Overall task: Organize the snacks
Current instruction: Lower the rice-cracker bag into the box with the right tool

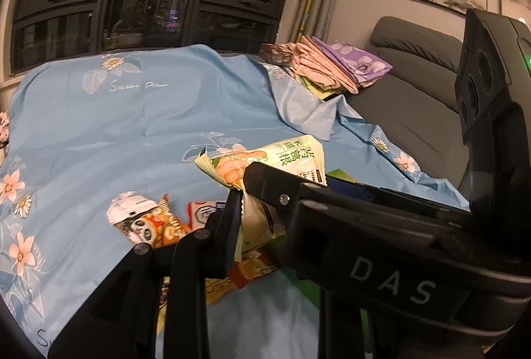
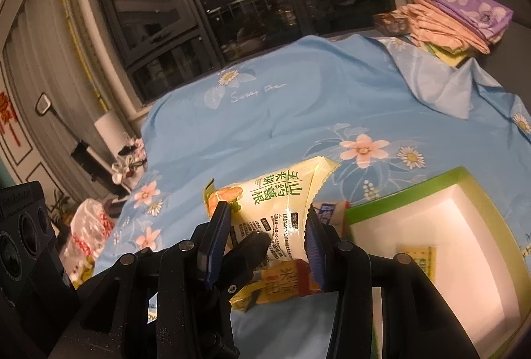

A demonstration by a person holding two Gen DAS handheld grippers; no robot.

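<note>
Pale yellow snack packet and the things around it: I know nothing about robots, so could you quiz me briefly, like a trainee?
1. True or false: the green-rimmed, white-lined cardboard box is packed full.
2. The left claw is shut on: A) the pale yellow plastic snack packet, B) a folded cloth, C) the box rim.
3. What colour is the top cloth of the folded fabric pile?
Key: 1 false, mostly bare inside; 2 A; 3 purple.

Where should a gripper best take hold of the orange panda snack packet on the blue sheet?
Probably the crimped end of the orange panda snack packet, from above. It lies flat on the blue floral bedsheet, so only that thin, slightly raised seam gives something to pinch; its right side touches a red-and-white packet.
</note>
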